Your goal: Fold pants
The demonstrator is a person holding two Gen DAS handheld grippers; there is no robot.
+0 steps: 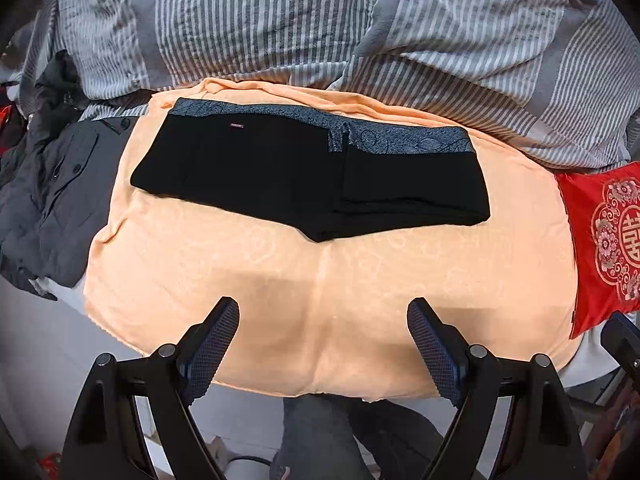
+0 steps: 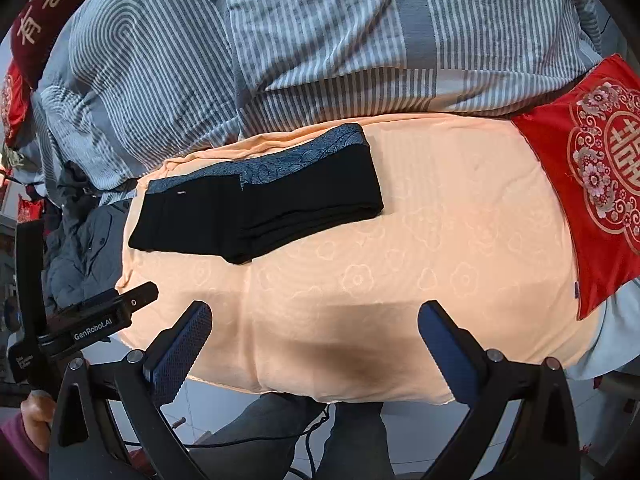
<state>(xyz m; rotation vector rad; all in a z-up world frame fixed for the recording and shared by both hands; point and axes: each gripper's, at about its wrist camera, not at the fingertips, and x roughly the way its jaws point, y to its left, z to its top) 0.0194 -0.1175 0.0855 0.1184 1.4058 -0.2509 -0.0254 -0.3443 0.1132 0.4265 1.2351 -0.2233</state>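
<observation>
The black pants (image 1: pixel 304 176) with a grey patterned waistband lie folded into a flat rectangle on the peach cloth (image 1: pixel 320 288), toward its far side. They also show in the right wrist view (image 2: pixel 256 216), left of centre. My left gripper (image 1: pixel 323 320) is open and empty, held back over the near edge of the cloth, well short of the pants. My right gripper (image 2: pixel 316 328) is open and empty, also over the near edge. The left gripper's body (image 2: pixel 80 328) shows at the left of the right wrist view.
A grey striped duvet (image 1: pixel 320 20) is bunched behind the cloth. A red embroidered cushion (image 1: pixel 604 240) lies at the right, also in the right wrist view (image 2: pixel 592 168). Dark clothes (image 1: pixel 52 184) are piled at the left. The person's legs (image 1: pixel 320 436) are below the bed edge.
</observation>
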